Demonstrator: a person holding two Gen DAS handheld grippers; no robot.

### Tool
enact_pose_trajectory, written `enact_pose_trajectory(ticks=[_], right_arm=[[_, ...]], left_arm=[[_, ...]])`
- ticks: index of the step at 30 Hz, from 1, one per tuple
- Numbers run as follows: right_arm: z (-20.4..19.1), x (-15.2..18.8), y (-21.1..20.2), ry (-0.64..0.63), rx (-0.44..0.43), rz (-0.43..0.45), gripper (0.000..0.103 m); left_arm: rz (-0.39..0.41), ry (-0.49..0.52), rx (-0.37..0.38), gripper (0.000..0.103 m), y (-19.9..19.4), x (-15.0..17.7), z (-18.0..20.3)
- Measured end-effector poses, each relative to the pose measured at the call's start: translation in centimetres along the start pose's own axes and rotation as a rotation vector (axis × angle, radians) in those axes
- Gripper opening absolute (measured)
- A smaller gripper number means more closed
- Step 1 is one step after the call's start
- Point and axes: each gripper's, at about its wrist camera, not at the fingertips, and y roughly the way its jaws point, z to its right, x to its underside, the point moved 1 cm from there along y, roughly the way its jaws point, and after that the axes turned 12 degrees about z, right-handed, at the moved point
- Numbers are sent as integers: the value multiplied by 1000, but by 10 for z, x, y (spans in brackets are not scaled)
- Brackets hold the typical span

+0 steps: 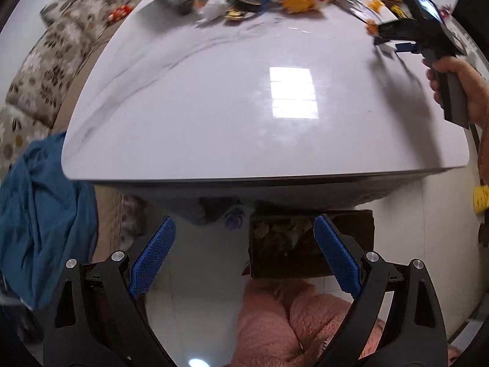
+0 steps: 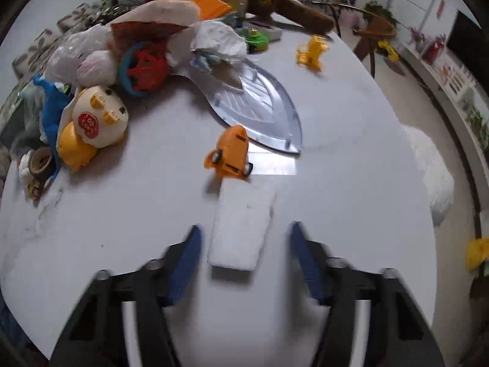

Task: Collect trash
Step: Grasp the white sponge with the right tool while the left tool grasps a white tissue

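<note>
A white foam block (image 2: 241,229) lies flat on the white marble table (image 2: 351,183), just ahead of and between the fingers of my right gripper (image 2: 246,244), which is open and not touching it. An orange toy car (image 2: 229,153) sits right behind the block. My left gripper (image 1: 244,244) is open and empty, held below the table's near edge (image 1: 259,180). The right gripper (image 1: 394,42) shows at the far right of the left wrist view, over the table.
A heap of plastic bags (image 2: 85,52), toys and a tape roll (image 2: 41,162) fills the table's far left. A clear plastic shell (image 2: 259,107) lies mid-table, a yellow toy (image 2: 311,52) behind it. A brown box (image 1: 293,244) and blue cloth (image 1: 39,220) lie below the table.
</note>
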Motion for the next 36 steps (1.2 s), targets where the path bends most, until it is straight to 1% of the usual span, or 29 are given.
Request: enact_pose_trajectory(ticks=[1,4,6,8,10,12,14,17,18,19,21,24,27,28,30,31,33,34,35,36], right_arm=[[2,1,-3,9,-6,0,30],[8,13,-26,50,-74,25,30],[10,27,-47,65,-136,36,30],[8,44,-73,51,-181,56,30],[5,64,-98,62,-222,64,30],[-3,81,-123,68,-246,76,31],[-8,100,-146,77,-260,82,31],[-8,127,-172,127,-290,68,31],[-10,130,-177,136,-292,66,31],[-8,135,-182,152,-291,68,31],[-8,143,-192,173,-293,75,32],[-9,154,-202,193,-283,74,32],[-13,161,-209,202,-276,79,32],[-15,163,-211,209,-279,79,32],[-18,168,-214,214,-283,76,32],[-20,170,-215,215,-285,74,32],[-21,174,-216,218,-285,71,32],[-22,175,-216,218,-282,70,32],[-23,175,-216,215,-281,72,32],[-23,175,-217,209,-272,75,32]], left_arm=[[6,-12,-5,90,0,-3,-4],[25,-38,-9,90,1,-14,-12],[49,-52,-4,90,8,-30,-18],[50,-43,-32,90,22,-45,-22],[47,-62,-44,90,41,-66,-29],[68,-89,-44,90,50,-85,-36],[131,-105,-45,90,59,-116,-39],[149,-172,-48,90,80,-157,-46],[149,-185,-71,90,90,-172,-48],[158,-187,-112,90,98,-188,-49],[160,-194,-139,90,112,-212,-50],[112,-268,-122,90,137,-243,-55],[75,-361,-110,90,154,-261,-64],[71,-376,-112,90,156,-265,-65],[30,-387,-123,90,168,-275,-66],[8,-385,-129,90,173,-277,-68],[-73,-370,-156,90,189,-278,-67],[-116,-389,-146,90,196,-275,-69],[-120,-423,-120,88,196,-273,-72],[-124,-457,-94,84,195,-270,-76]])
